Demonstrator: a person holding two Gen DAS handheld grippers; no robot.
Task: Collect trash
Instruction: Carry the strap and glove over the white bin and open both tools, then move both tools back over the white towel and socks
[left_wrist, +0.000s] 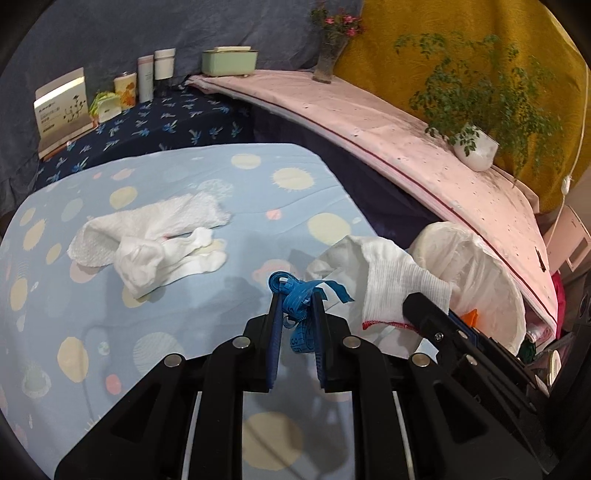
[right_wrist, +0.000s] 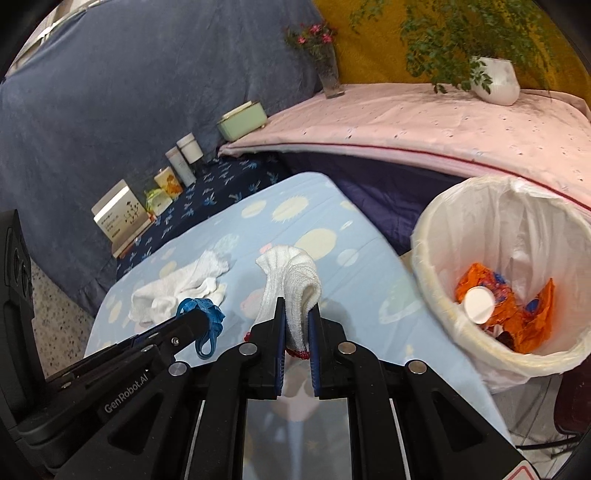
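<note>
Two grippers are both loaded over the light blue spotted tablecloth (left_wrist: 192, 173). Left gripper (left_wrist: 295, 295) has its fingers pressed onto a crumpled blue measuring tape (left_wrist: 297, 291), the loose ends curling out past the tips and a loop hanging down between the pads. Right gripper (right_wrist: 297, 314) is clamped on a white sock (right_wrist: 291, 273) with red stitching at the cuff, the toe end bulging up above the fingertips and flopping toward 1 o'clock. From the left wrist view, that same sock sits at 3 o'clock of the tape, just beside it, with the right gripper's black finger across its lower edge. Out at 10 o'clock on the cloth lies a heap of white socks and cloth (left_wrist: 155, 236), well apart from both tools. At 3 o'clock in the right wrist view stands the trash bin (right_wrist: 436, 258) with a white plastic liner, off the table's edge, holding orange wrappers (right_wrist: 524, 321) and a white cup (right_wrist: 479, 304). Far back, a potted plant (right_wrist: 496, 79) rests on a pink-covered shelf (right_wrist: 424, 118).
</note>
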